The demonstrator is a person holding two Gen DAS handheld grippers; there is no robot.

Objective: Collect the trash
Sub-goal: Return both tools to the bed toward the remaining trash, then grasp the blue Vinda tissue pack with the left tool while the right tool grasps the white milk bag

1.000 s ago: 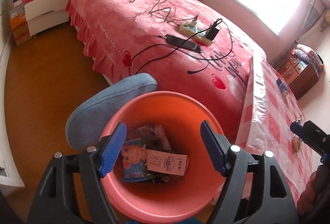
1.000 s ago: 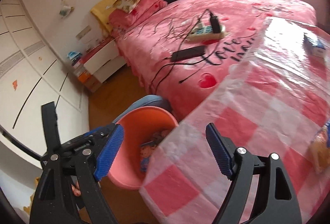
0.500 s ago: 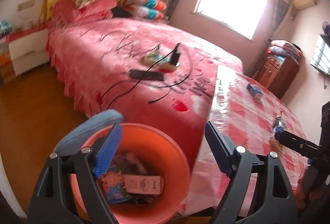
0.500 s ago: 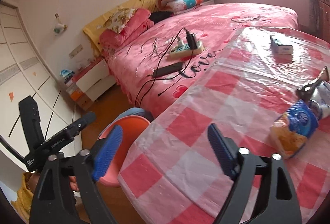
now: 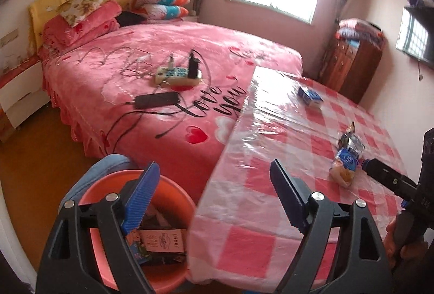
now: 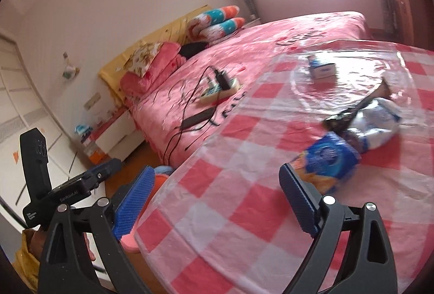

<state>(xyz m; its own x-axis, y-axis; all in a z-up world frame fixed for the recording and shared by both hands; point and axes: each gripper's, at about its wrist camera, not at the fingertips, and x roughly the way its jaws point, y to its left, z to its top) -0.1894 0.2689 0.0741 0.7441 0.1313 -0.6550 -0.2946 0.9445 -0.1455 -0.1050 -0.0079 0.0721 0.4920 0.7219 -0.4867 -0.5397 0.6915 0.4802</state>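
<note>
An orange bin [image 5: 176, 199] stands on the floor at the table's corner, with a printed card packet [image 5: 160, 241] and other wrappers inside. My left gripper [image 5: 213, 172] hangs open over the bin's rim and the table edge, with nothing between its pads. On the pink checked table [image 6: 244, 212] lie a blue and orange snack packet [image 6: 325, 164], a crumpled white and blue wrapper [image 6: 379, 123] with a dark wrapper [image 6: 350, 115] on it, and a small blue and white box [image 6: 322, 69]. My right gripper [image 6: 215, 169] is over the table short of the snack packet, its jaws opening and empty.
A pink bed [image 5: 135, 82] lies beyond the table, with a power strip [image 5: 176, 76], a black adapter [image 5: 156, 100] and cables on it. A blue padded seat [image 5: 108, 162] is behind the bin. A wooden dresser [image 5: 350, 69] stands at the far right and a white nightstand [image 5: 21, 93] at the left.
Both grippers have swung from the bin toward the table. The left one rose off the bin. Both pairs of jaws stand wider. The snack packet and wrappers have come into the right view.
</note>
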